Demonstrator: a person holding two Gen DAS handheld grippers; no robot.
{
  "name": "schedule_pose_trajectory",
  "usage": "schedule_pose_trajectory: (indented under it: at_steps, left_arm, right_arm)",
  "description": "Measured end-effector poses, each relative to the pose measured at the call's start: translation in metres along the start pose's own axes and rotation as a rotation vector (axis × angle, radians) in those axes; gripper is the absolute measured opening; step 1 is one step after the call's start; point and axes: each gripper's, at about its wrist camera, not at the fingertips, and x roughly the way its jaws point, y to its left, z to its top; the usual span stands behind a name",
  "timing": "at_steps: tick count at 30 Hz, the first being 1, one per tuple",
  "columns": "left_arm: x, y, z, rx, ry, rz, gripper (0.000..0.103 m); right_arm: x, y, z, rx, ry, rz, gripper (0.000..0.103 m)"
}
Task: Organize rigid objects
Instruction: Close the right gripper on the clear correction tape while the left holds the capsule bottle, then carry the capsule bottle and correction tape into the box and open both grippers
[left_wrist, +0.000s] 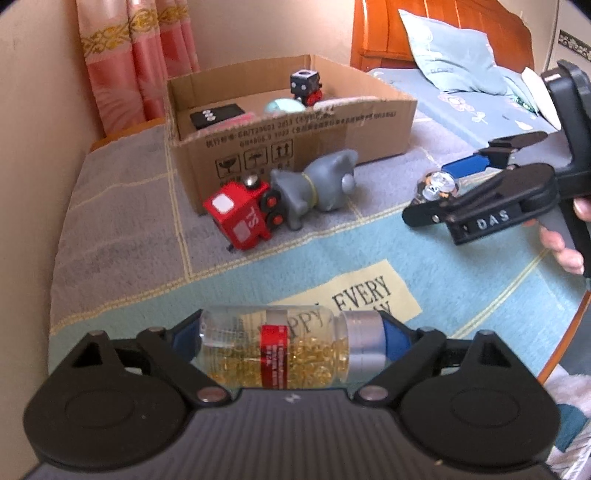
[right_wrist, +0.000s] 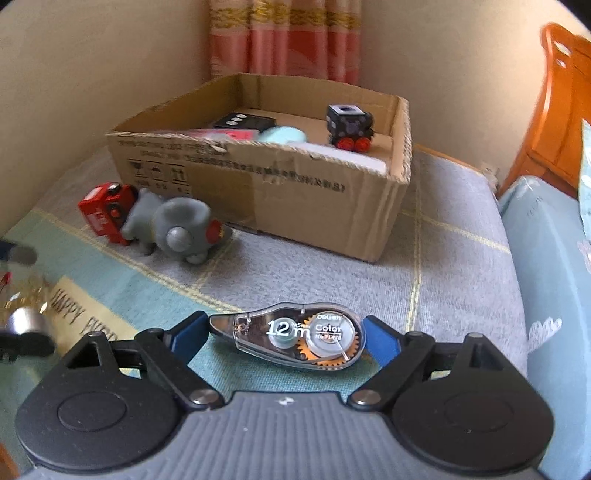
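My left gripper (left_wrist: 291, 343) is shut on a clear pill bottle (left_wrist: 280, 350) with yellow capsules and a silver cap, held sideways above the bed cover. My right gripper (right_wrist: 286, 338) is shut on a clear correction tape dispenser (right_wrist: 291, 336); it also shows at the right of the left wrist view (left_wrist: 439, 184). An open cardboard box (left_wrist: 295, 136) (right_wrist: 280, 184) stands ahead and holds a black toy robot (left_wrist: 304, 86) (right_wrist: 349, 127), a black case (left_wrist: 218, 114) and a pale blue ball (left_wrist: 282, 106). A red toy robot (left_wrist: 240, 216) and a grey elephant figure (left_wrist: 317, 184) lie in front of the box.
The box sits on a grey and teal bed cover (right_wrist: 332, 273) in a corner by a beige wall and pink curtain (left_wrist: 125, 59). A wooden headboard (left_wrist: 443, 22) and blue pillow (left_wrist: 450, 55) lie to the right. The bed edge (left_wrist: 569, 332) runs at the right.
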Motion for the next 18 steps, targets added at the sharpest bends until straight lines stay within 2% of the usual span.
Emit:
schedule_pose_trajectory:
  at_steps: [8, 18]
  left_arm:
    - [-0.01, -0.001, 0.014, 0.045, -0.008, 0.019, 0.093]
    - [-0.017, -0.003, 0.026, 0.064, -0.026, 0.026, 0.093]
  right_arm:
    - [-0.018, -0.003, 0.015, -0.086, 0.014, 0.04, 0.093]
    - [-0.041, -0.012, 0.045, -0.118, -0.047, 0.086, 0.093]
